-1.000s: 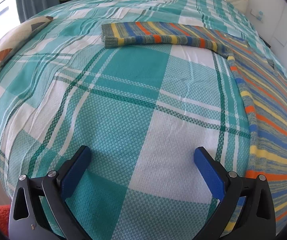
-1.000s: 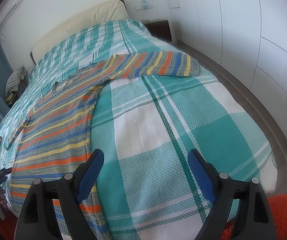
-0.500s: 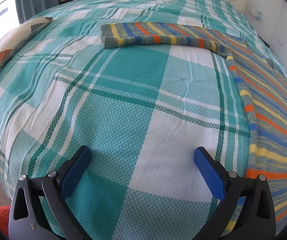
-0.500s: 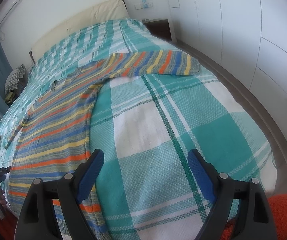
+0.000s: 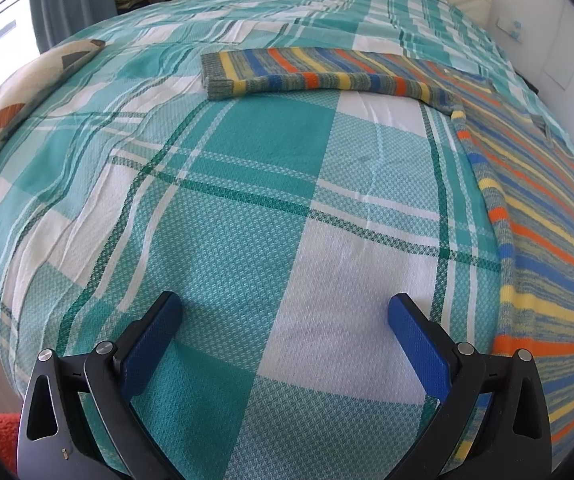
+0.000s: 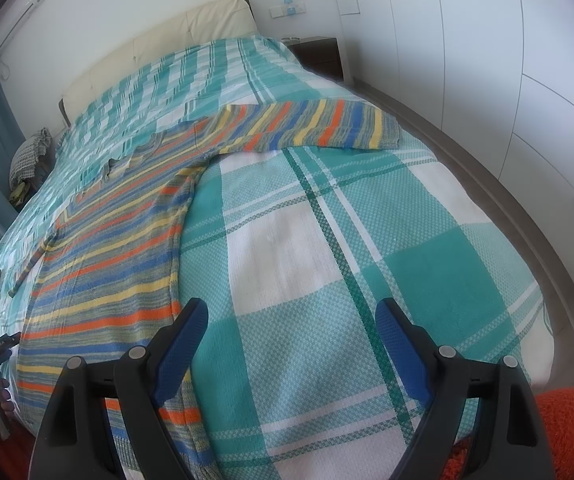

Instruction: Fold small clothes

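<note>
A striped knit sweater (image 6: 107, 264) in blue, orange, yellow and grey lies flat on the bed, sleeves spread out. In the left wrist view its body (image 5: 547, 216) is at the right and one sleeve (image 5: 307, 70) stretches across the far middle. In the right wrist view the other sleeve (image 6: 319, 124) reaches to the far right. My left gripper (image 5: 285, 312) is open and empty above the bedspread, left of the sweater's side edge. My right gripper (image 6: 291, 316) is open and empty, its left finger over the sweater's side edge near the hem.
The bed is covered by a teal and white plaid bedspread (image 5: 223, 208). A patterned pillow (image 5: 27, 92) lies at the left edge. White wardrobe doors (image 6: 527, 80) and a dark nightstand (image 6: 319, 50) stand to the right. An orange rug (image 6: 567, 424) lies on the floor.
Both views have shifted very slightly; the grippers stay open and the sweater has not moved.
</note>
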Demonstrator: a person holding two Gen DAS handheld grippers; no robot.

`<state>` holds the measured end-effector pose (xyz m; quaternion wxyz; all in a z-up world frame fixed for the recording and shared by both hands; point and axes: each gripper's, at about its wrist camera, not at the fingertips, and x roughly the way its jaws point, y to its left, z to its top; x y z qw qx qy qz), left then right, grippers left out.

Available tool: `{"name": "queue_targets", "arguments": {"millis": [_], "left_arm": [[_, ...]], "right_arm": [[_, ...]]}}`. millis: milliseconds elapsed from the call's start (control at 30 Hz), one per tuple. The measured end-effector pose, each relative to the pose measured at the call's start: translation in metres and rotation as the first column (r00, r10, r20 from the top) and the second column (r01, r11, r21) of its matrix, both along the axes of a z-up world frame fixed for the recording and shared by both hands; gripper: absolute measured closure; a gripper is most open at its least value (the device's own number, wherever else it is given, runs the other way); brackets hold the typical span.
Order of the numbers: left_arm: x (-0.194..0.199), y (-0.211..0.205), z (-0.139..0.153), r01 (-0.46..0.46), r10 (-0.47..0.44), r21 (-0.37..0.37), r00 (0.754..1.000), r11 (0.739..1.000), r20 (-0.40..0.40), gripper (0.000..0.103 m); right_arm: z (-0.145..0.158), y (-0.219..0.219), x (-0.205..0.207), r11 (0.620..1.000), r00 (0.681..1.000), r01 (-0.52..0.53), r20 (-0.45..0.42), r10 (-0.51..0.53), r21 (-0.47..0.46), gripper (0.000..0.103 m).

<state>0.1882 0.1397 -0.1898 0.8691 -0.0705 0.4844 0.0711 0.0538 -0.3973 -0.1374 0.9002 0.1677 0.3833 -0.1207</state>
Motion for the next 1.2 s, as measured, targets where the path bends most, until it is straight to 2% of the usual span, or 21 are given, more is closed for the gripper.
{"name": "queue_targets", "arguments": {"millis": [1200], "left_arm": [[-0.0029, -0.001, -0.0006, 0.008, -0.009, 0.009, 1.0, 1.0, 0.008, 0.0]], "right_arm": [[-0.0005, -0.0002, 0.0003, 1.0, 1.0, -0.002, -0.001, 0.002, 0.0, 0.018]]}}
